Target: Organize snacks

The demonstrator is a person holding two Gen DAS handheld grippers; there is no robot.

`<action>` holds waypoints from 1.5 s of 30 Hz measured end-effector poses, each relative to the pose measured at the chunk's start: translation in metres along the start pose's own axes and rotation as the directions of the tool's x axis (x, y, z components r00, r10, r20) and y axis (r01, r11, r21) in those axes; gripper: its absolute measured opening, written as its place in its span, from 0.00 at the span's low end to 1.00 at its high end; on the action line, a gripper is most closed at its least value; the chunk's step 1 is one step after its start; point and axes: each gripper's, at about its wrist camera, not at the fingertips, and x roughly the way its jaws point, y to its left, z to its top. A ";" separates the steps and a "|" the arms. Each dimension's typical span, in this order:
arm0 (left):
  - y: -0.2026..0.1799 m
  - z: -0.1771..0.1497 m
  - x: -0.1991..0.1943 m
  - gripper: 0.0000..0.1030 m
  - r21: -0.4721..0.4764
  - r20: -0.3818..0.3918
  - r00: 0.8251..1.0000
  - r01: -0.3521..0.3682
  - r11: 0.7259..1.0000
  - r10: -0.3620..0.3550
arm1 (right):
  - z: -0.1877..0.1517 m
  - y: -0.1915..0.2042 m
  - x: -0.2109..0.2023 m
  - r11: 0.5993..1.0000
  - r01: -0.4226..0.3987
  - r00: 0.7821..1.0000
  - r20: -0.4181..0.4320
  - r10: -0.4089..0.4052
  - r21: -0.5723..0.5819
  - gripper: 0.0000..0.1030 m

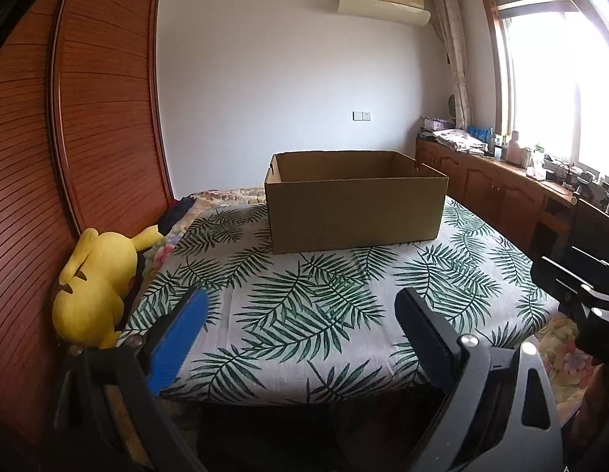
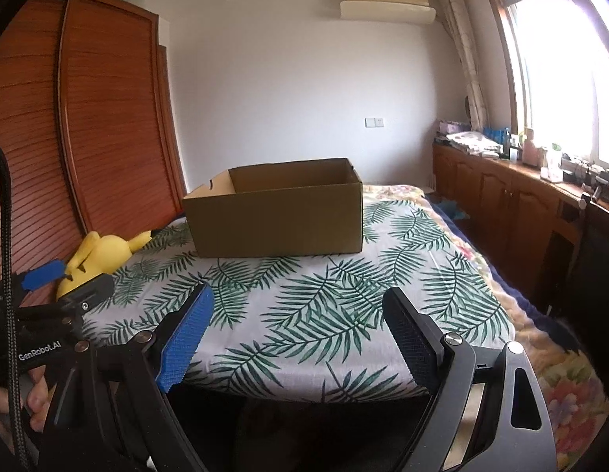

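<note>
An open brown cardboard box stands on a leaf-patterned cloth spread over a bed. I see nothing inside the part of the box that shows, and no snacks are in either view. My left gripper hovers over the near edge of the cloth, open, with nothing between its blue-padded fingers. My right gripper is beside it, also open and empty. In the right wrist view the left gripper shows at the left edge, with a hand under it. Part of the right gripper shows at the right edge of the left wrist view.
A yellow plush toy lies at the cloth's left edge against a wooden slatted wardrobe. A floral blanket covers the bed to the right. A wooden cabinet with clutter runs under the window.
</note>
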 end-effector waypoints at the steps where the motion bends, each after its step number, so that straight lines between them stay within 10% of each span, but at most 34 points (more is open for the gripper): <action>1: 0.000 0.000 0.000 0.94 0.001 -0.001 1.000 -0.001 1.000 0.001 | 0.000 0.000 0.000 1.000 -0.001 1.000 -0.002 0.001 0.000 0.87; 45: 0.001 0.001 -0.004 0.94 -0.001 0.012 1.000 0.002 1.000 -0.002 | 0.001 0.001 0.003 1.000 -0.008 1.000 -0.002 0.008 -0.013 0.87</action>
